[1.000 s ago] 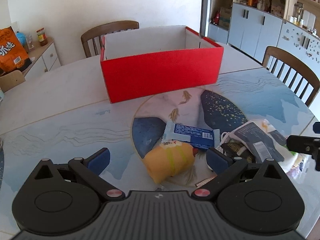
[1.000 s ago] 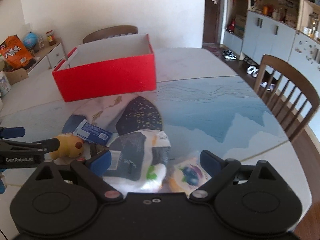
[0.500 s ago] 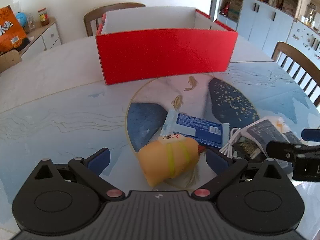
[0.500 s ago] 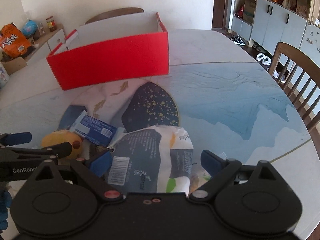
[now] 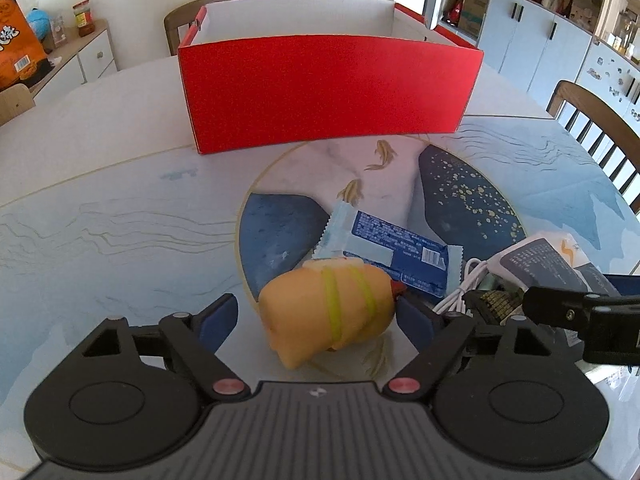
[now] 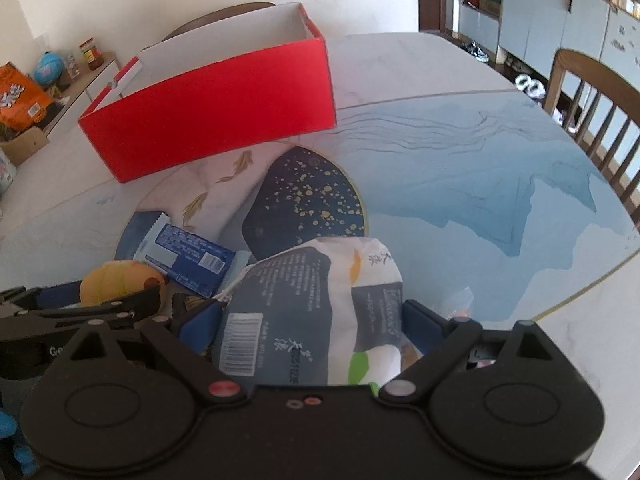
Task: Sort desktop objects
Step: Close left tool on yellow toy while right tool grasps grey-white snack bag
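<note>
While the left gripper (image 5: 318, 314) hangs low over the table (image 5: 120, 208), its jaws are closing around a soft yellow toy (image 5: 326, 310) with green bands; the right blue pad sits right at the toy's red tip, and the left pad is not yet touching, so the toy is between them but not squeezed; the toy lies on the round painted part of the table, just in front of a blue snack packet (image 5: 390, 250); a white cable (image 5: 466, 282) curls beside the packet; the right gripper (image 6: 312, 322) has its jaws wide apart on both sides of a big white and grey bag (image 6: 312, 300); the pads sit close to the bag, and I cannot tell if they touch it; the bag lies near the toy; the red box (image 5: 328, 88) stands open farther back on the table, well apart from all these things; wooden chairs (image 6: 592, 100) stand around the table.
</note>
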`<state>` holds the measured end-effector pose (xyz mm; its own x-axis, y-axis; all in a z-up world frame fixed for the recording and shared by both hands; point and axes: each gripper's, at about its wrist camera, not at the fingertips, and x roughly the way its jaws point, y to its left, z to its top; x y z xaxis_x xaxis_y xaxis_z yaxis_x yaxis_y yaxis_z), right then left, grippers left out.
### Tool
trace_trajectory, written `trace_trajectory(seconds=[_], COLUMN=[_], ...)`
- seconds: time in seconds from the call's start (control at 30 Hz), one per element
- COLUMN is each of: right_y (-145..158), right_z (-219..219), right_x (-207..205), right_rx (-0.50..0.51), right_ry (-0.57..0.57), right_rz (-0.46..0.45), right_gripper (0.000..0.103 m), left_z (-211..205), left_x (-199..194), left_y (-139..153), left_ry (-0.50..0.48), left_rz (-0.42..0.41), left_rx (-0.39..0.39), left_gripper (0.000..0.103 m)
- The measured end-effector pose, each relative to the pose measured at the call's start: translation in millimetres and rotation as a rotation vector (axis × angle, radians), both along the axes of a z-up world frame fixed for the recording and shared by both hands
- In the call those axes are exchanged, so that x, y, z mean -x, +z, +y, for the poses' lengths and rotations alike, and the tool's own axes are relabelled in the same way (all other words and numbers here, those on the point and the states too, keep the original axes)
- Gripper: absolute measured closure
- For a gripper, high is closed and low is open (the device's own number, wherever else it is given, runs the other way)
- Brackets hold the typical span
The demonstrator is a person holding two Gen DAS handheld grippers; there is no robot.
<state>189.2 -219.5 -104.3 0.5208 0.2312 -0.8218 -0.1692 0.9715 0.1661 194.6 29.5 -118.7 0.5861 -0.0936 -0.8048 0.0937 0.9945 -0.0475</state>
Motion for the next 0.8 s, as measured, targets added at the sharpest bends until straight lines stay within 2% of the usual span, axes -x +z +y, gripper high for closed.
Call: trace_trajectory(seconds=[0.2,0.37,0.43,0.8], right_y=[0.7,2.5,4.0,11.5], right_z=[-1.9,-3.2,-3.1,-1.3], right_x=[0.9,1.4,1.9,4.4], right_rx=[-0.011,-0.02,-0.017,0.007], right_ry=[0.004,0.013,0.017,0.033], right_rz=[0.002,0.003,-0.002,-0.031], right_gripper=[0.012,0.021,0.028,0.046], left_z=[-0.7,-0.7,-0.1,4.3], left_x=[-0.6,-0.2,-0.2,3.5], left_y=[0.5,0.6,0.7,8.6], left_ry=[-0.01,-0.004,0.0,0.014], left_rz=[-0.01,-0.024,-0.029,-0.05], left_rx=[0.021,0.016,0.014,0.035], left_gripper=[0.029,0.031,0.033,0.035])
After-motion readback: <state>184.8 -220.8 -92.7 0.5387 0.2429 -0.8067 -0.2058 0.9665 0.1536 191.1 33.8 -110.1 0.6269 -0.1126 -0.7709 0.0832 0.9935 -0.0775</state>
